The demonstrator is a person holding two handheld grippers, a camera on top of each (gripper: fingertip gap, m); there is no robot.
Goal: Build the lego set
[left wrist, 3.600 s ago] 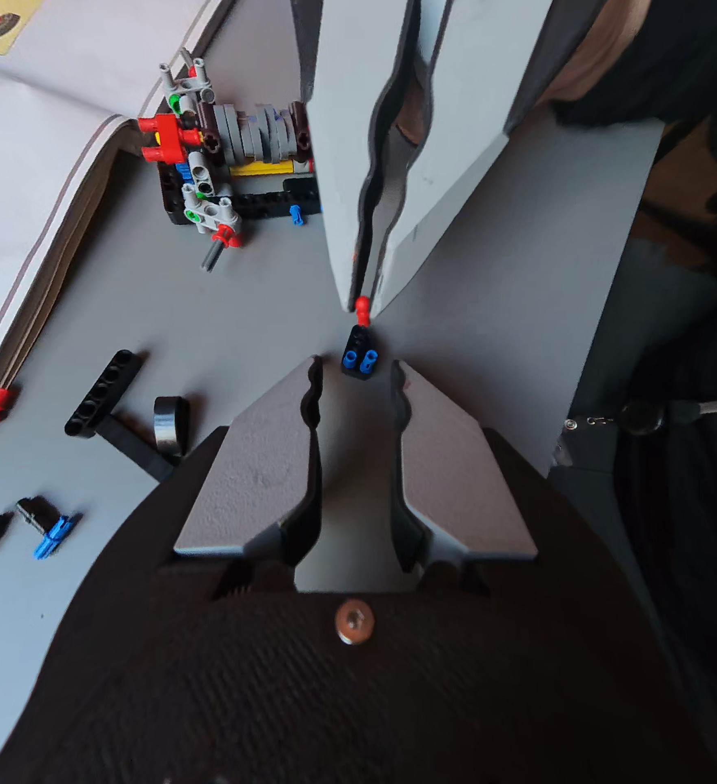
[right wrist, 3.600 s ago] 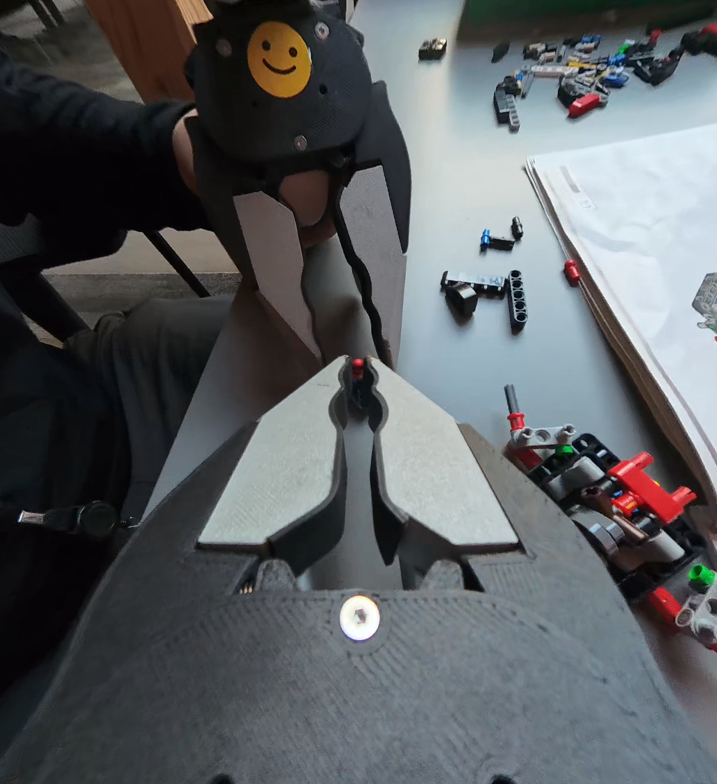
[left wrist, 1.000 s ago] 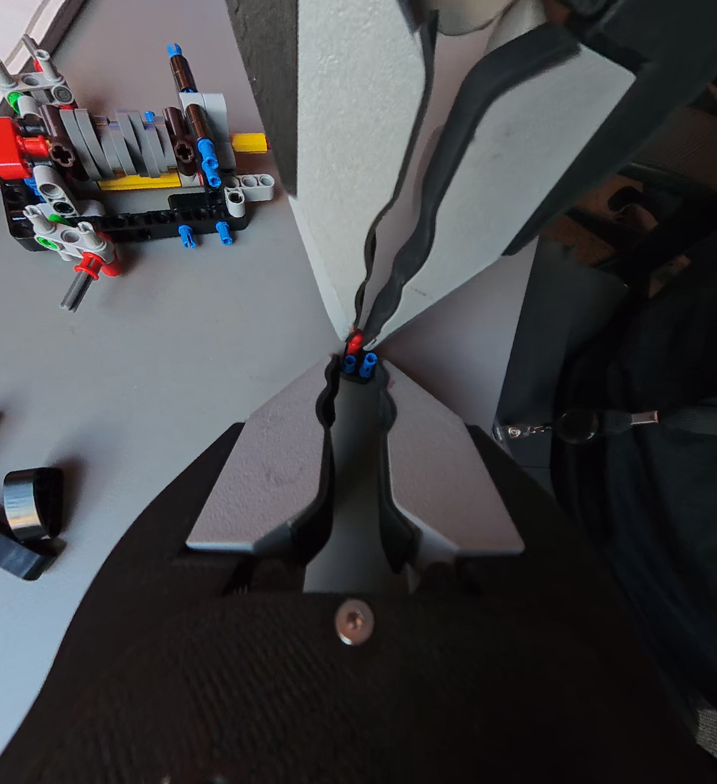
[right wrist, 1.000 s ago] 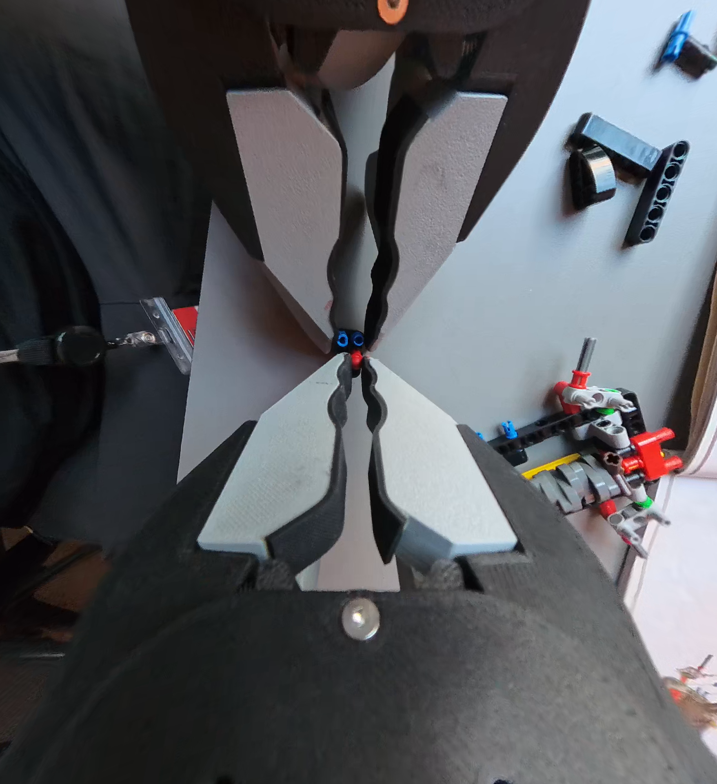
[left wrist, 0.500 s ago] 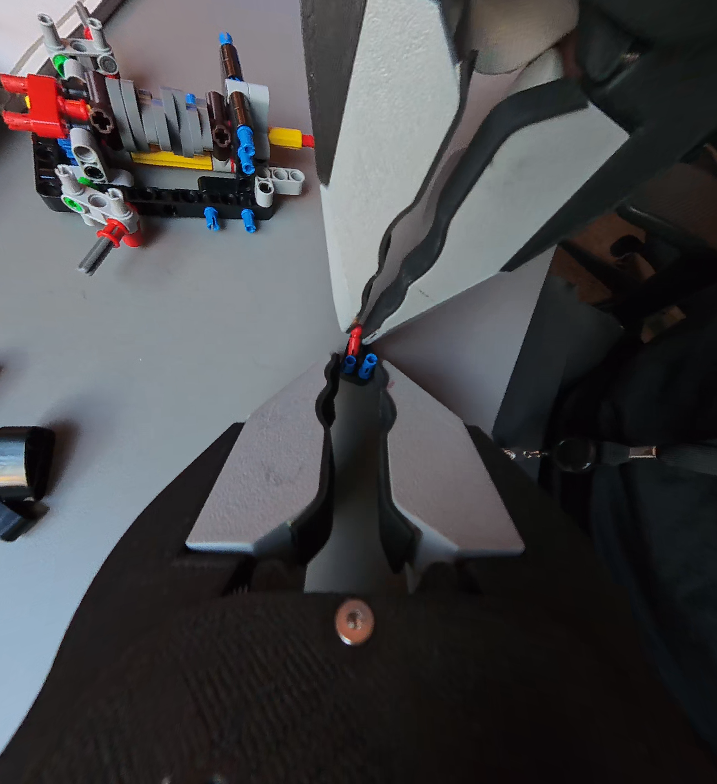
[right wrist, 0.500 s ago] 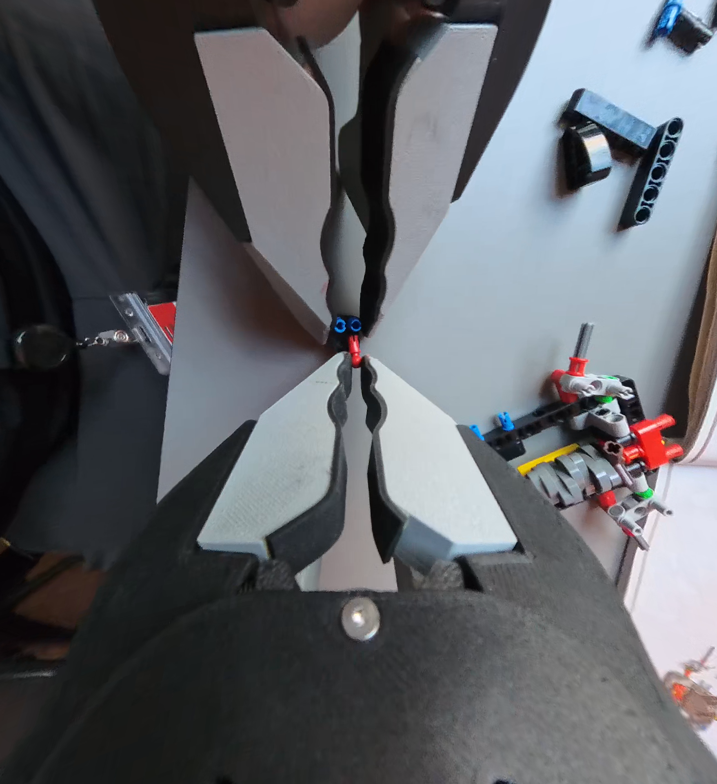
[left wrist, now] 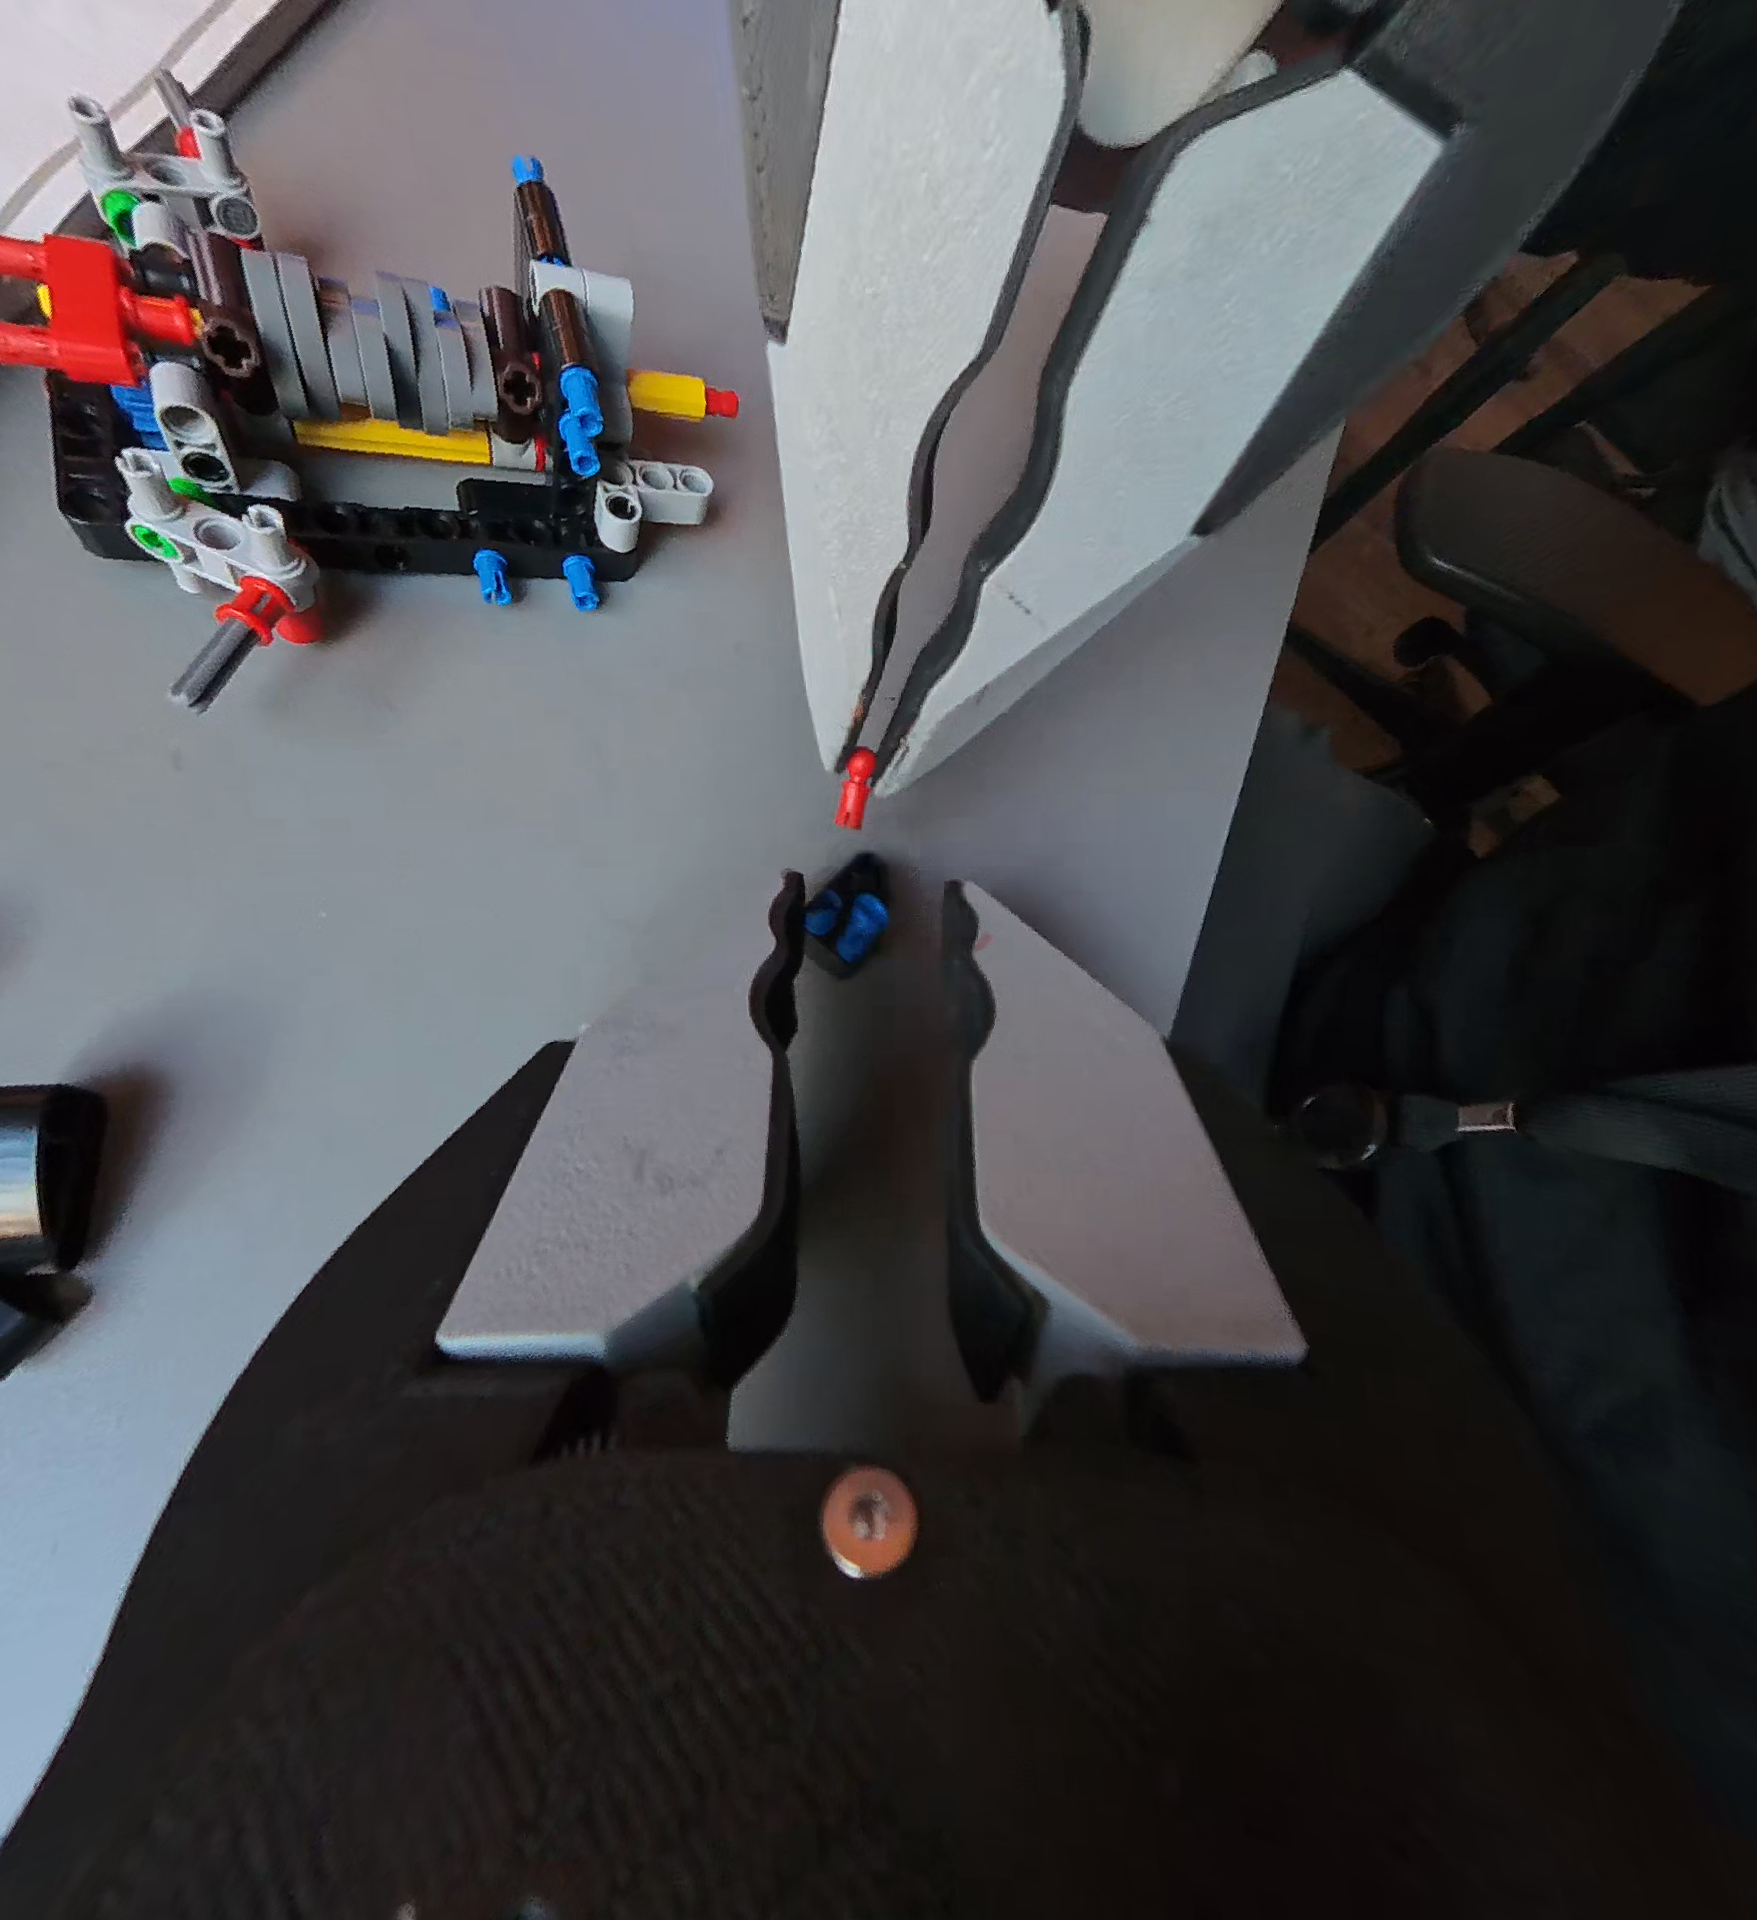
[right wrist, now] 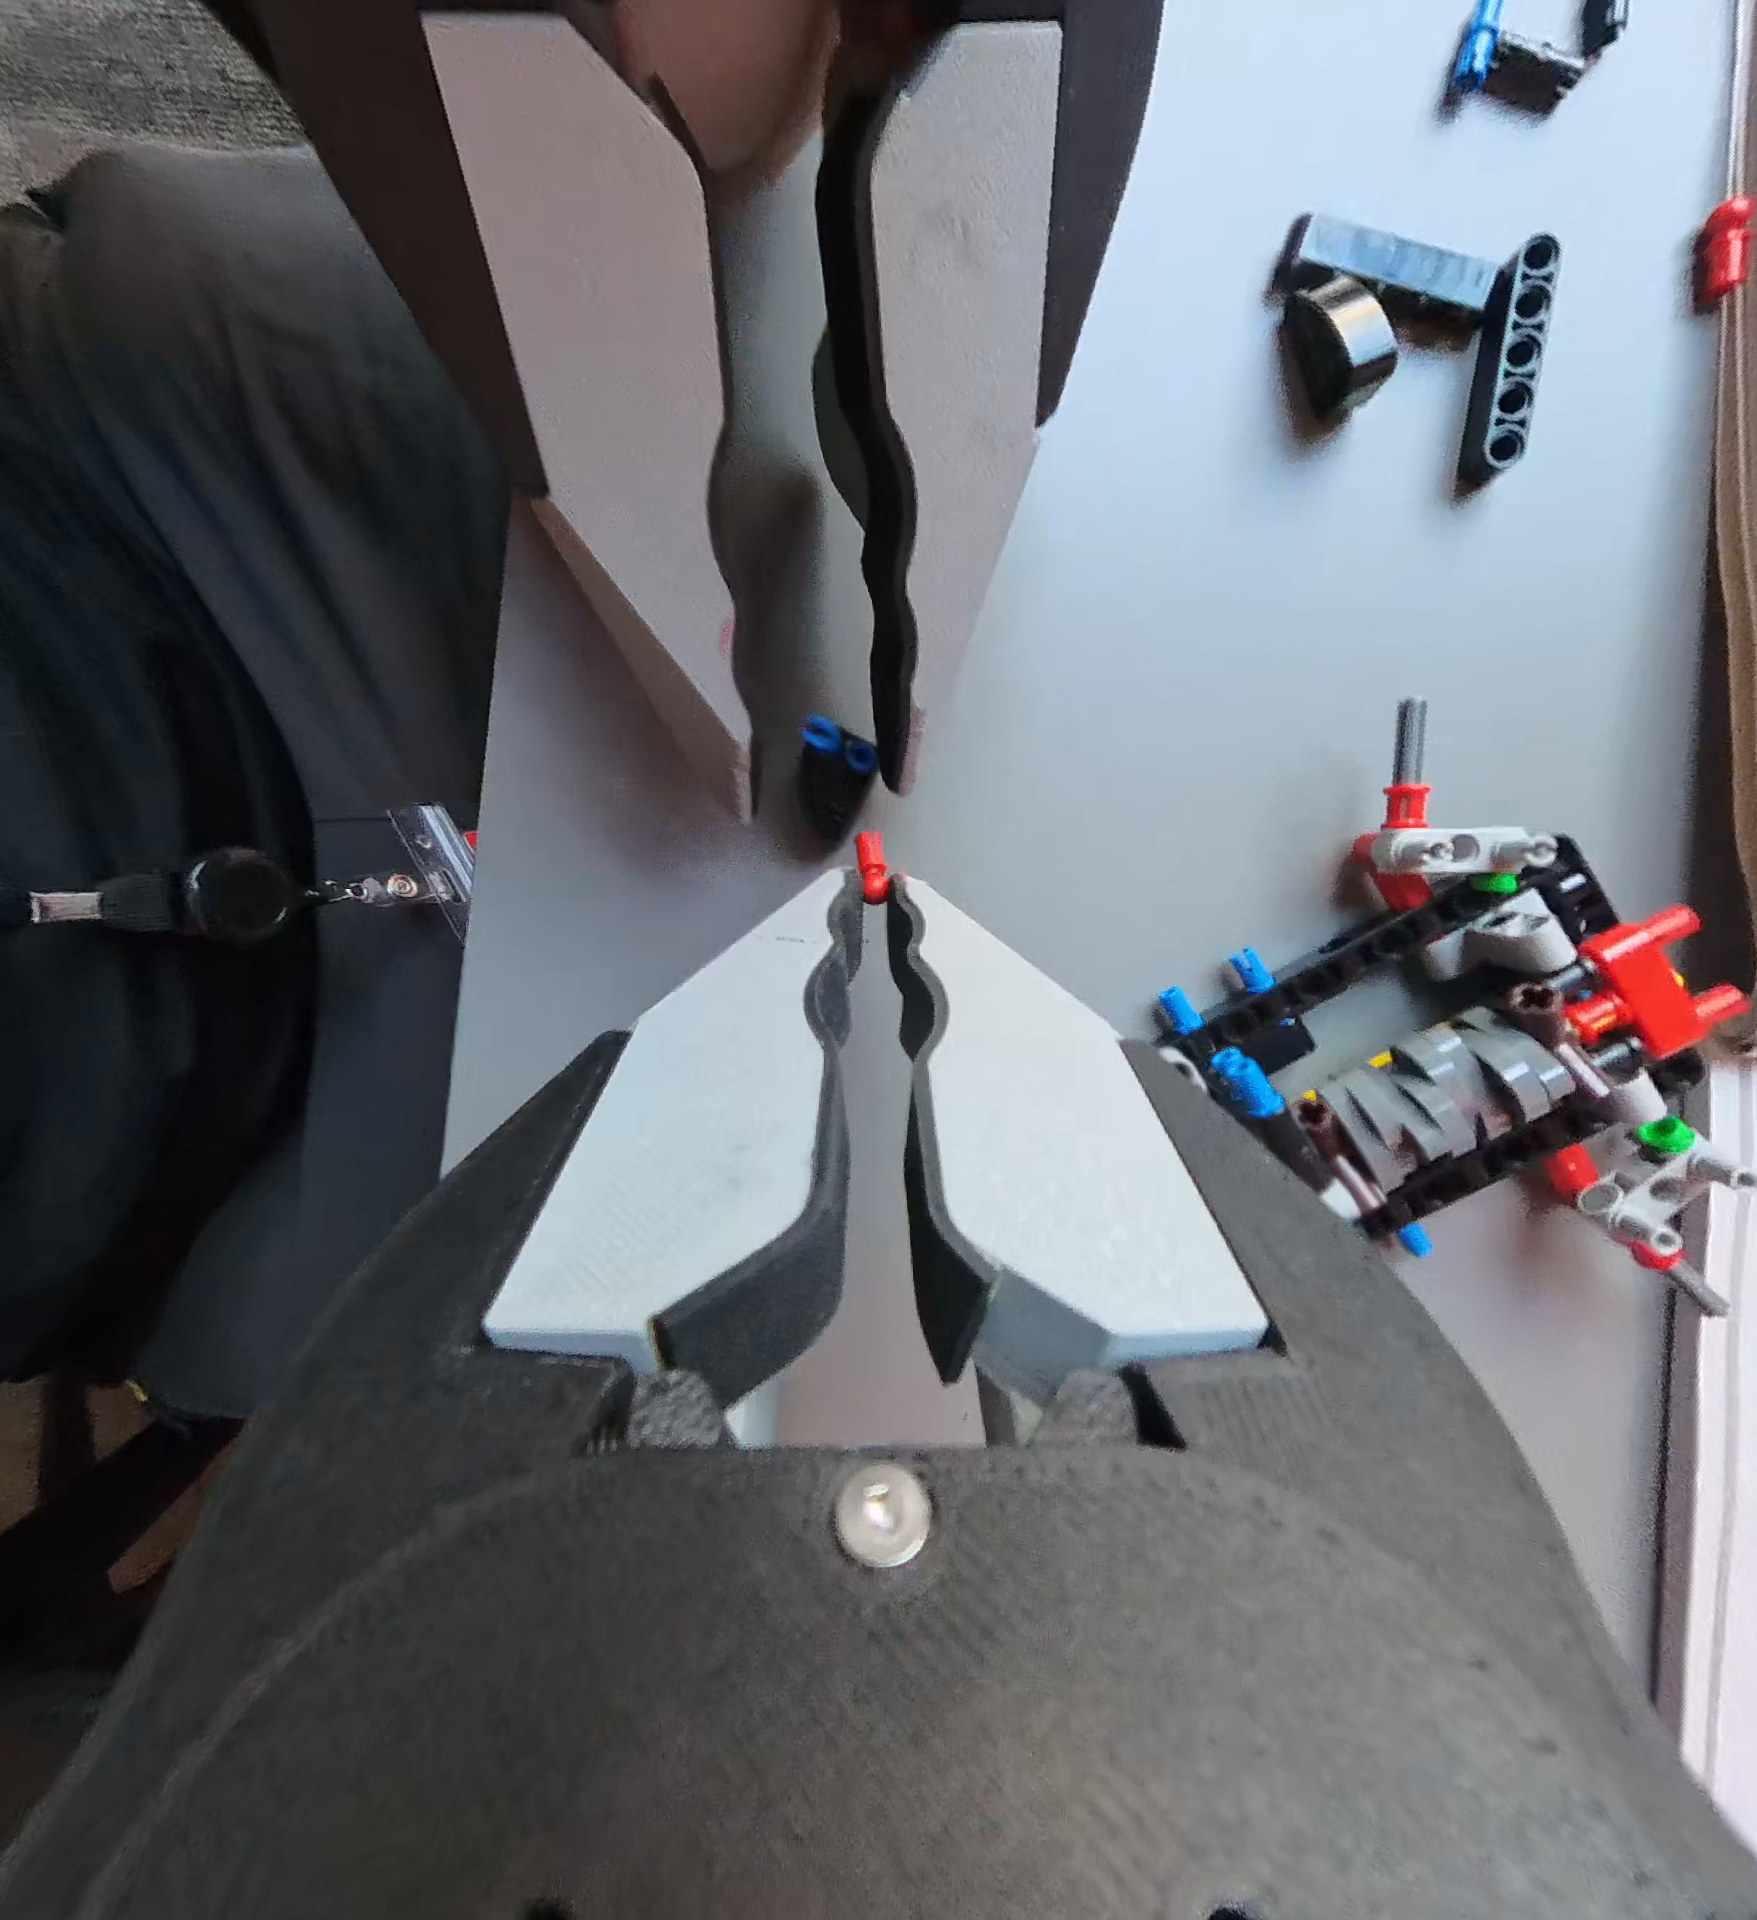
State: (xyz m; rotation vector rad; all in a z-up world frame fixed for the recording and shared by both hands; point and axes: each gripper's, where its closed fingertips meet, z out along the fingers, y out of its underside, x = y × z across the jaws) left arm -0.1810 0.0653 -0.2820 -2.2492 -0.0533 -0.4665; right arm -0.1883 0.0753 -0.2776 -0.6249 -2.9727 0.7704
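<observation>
red pin [left wrist: 856, 787] sits clamped in right tongs [left wrist: 869, 774], tip aimed at black connector w/ blue pins [left wrist: 846, 918] just beyond, lying loose on surface [left wrist: 438, 831] btwn spread left tongs [left wrist: 869, 904], not touching.

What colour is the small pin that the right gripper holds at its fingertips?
Red. The pin shows best in the left wrist view, pinched at the tips of the right gripper.

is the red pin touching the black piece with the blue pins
Apart. The left wrist view shows bare grey table between the red pin, pinched in the right gripper, and the black piece.
</observation>
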